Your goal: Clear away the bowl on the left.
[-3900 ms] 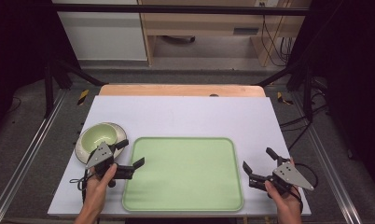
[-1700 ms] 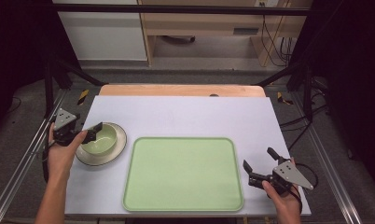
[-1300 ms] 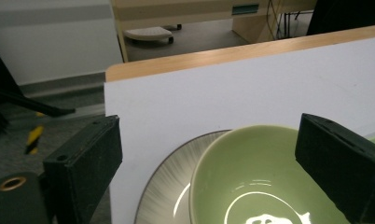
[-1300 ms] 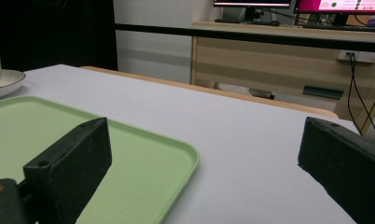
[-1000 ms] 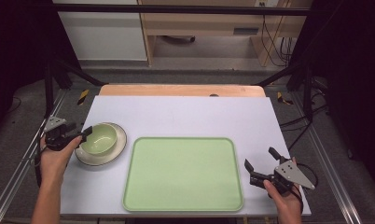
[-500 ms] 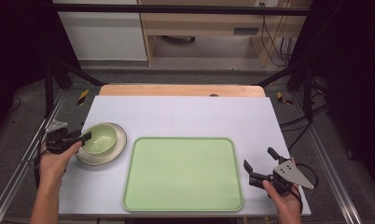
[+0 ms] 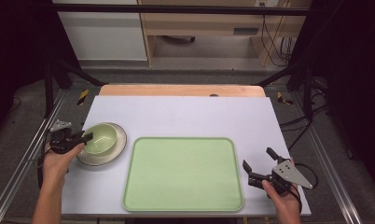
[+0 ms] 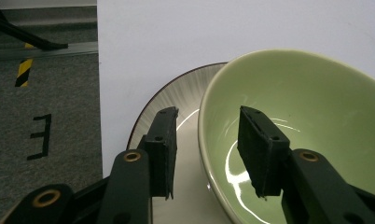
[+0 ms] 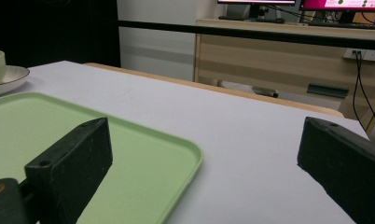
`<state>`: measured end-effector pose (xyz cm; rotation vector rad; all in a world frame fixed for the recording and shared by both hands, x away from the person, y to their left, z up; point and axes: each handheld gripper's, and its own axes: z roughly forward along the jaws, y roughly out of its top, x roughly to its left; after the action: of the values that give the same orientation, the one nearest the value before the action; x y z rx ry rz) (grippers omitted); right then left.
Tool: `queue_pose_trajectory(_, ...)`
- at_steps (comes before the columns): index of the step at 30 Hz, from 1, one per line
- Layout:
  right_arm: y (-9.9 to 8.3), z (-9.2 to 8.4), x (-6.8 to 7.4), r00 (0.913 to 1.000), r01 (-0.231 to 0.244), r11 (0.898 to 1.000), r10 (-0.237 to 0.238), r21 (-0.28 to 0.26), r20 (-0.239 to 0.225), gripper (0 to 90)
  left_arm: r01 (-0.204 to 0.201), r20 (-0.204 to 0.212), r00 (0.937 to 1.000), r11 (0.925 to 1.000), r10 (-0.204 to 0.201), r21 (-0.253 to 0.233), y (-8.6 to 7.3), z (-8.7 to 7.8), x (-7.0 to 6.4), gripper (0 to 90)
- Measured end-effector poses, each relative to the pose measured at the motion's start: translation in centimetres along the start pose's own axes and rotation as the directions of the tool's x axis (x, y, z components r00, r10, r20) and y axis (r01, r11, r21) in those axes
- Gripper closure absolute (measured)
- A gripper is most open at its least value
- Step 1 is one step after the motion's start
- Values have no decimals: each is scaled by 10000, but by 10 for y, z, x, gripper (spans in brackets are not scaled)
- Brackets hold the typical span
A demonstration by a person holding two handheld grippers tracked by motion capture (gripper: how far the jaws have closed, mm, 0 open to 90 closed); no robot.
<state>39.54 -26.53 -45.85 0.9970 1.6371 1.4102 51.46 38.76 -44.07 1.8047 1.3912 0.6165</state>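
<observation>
left claw (image 8: pixel 206 154) closing astride green bowl (image 8: pixel 307 130) rim, not yet pinching, right claw (image 9: pixel 199 172) spread wide beside tray (image 9: pixel 143 163)

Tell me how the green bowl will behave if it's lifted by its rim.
The bowl looks glazed and glossy, so probably slippery and breakable. The left gripper, jaws just closing, straddles one wall only; it may tilt. It sits loose on the plate, which likely stays behind.
</observation>
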Motion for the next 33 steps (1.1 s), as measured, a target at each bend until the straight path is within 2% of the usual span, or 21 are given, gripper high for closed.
queue_pose_trajectory(22,-1,0,-1,10000,-48,9999,46,160,78,32,92,-263,9996,9989,-81,455,-3,6,0,695)
queue_pose_trajectory(33,-2,1,-1,10000,-29,9998,29,217,27,37,328,-10,9995,9981,-328,523,-4,7,0,785)
